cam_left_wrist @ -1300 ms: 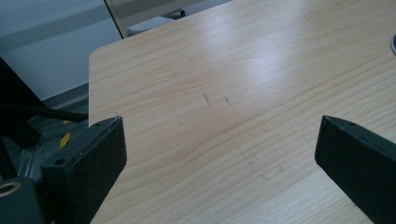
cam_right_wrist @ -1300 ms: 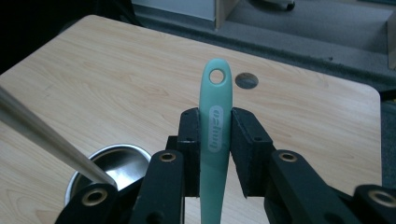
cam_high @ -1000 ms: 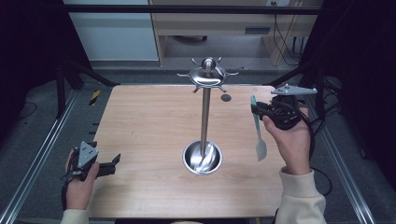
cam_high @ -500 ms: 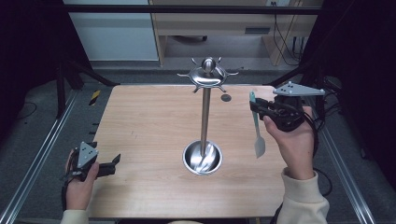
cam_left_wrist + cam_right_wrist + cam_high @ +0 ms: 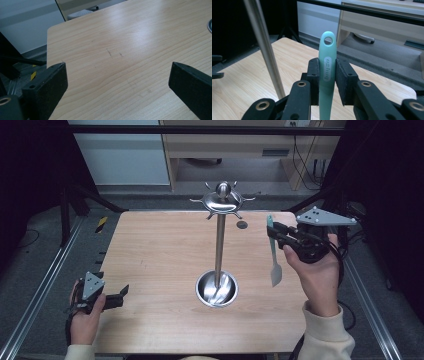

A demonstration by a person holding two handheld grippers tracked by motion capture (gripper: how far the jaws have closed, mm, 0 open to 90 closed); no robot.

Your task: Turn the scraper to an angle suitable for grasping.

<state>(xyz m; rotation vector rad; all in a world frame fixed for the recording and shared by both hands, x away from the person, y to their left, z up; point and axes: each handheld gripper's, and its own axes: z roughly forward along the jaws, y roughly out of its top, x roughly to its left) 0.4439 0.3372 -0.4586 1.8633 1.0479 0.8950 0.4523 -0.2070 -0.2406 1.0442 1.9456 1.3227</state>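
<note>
A steel utensil stand [image 5: 218, 237] rises mid-table, a pole from a round bowl base [image 5: 216, 289] up to a hooked crown [image 5: 222, 200]. My right gripper [image 5: 273, 232] hangs above the table's right side, shut on the handle of a mint-green spatula [image 5: 273, 251] whose pale blade hangs down. In the right gripper view the spatula handle [image 5: 327, 72] stands upright between the jaws, its hanging hole above them, and the stand's pole [image 5: 265, 47] is at the left. My left gripper [image 5: 120, 293] rests at the table's front left, open with nothing between its jaws [image 5: 117, 82].
A small dark round disc [image 5: 242, 225] lies on the wooden table [image 5: 160, 255] behind the stand. Metal rails run along both table sides. A desk and cabinet stand beyond the far edge.
My right gripper has lifted the spatula a little and carried it slightly away from me. The left gripper has stayed where it was.
</note>
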